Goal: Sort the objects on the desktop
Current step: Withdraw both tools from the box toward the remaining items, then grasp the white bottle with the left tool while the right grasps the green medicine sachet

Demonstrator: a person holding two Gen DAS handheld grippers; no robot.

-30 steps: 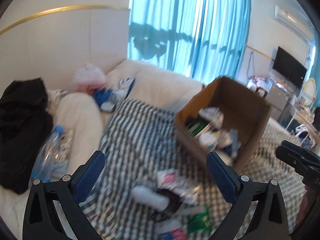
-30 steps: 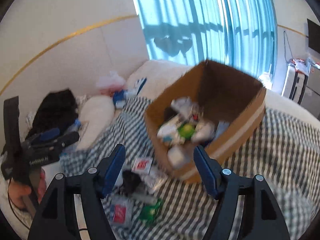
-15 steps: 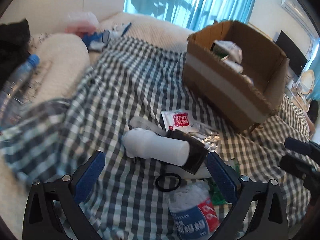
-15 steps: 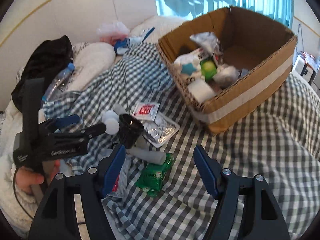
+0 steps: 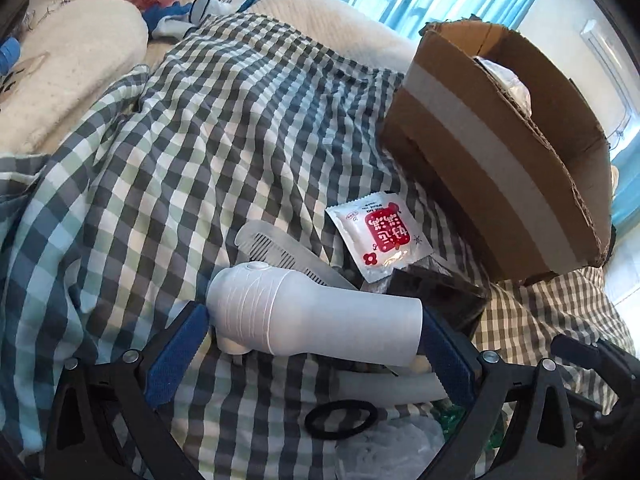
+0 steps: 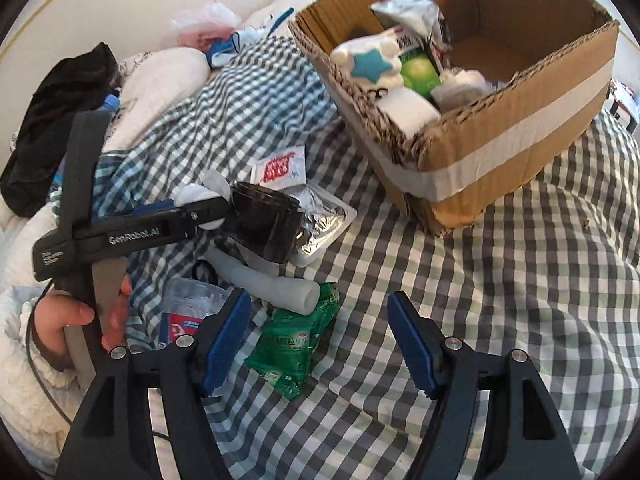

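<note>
A white plastic bottle [image 5: 316,320] with a black cap [image 6: 266,224] lies on the checked cloth. My left gripper [image 5: 316,340] is open, its blue pads on either side of the bottle's body; the pad at the bottle's left end looks apart from it. My right gripper [image 6: 320,340] is open and empty, low over a green sachet [image 6: 296,340]. A cardboard box [image 6: 500,160] holding several items stands at the right rear. A red-and-white sachet [image 5: 380,236], a comb [image 5: 276,252] and a black hair tie [image 5: 342,420] lie near the bottle.
A foil blister tray [image 6: 320,220], a grey tube [image 6: 276,284] and a clear packet [image 6: 188,312] lie in the pile. White pillows [image 5: 60,64], blue-white socks [image 5: 188,16] and black clothing [image 6: 60,92] sit at the left. Blue curtains hang behind the box.
Both grippers have dropped from looking across the room down to the pile. The left gripper has moved forward so that its open jaws straddle the white bottle.
</note>
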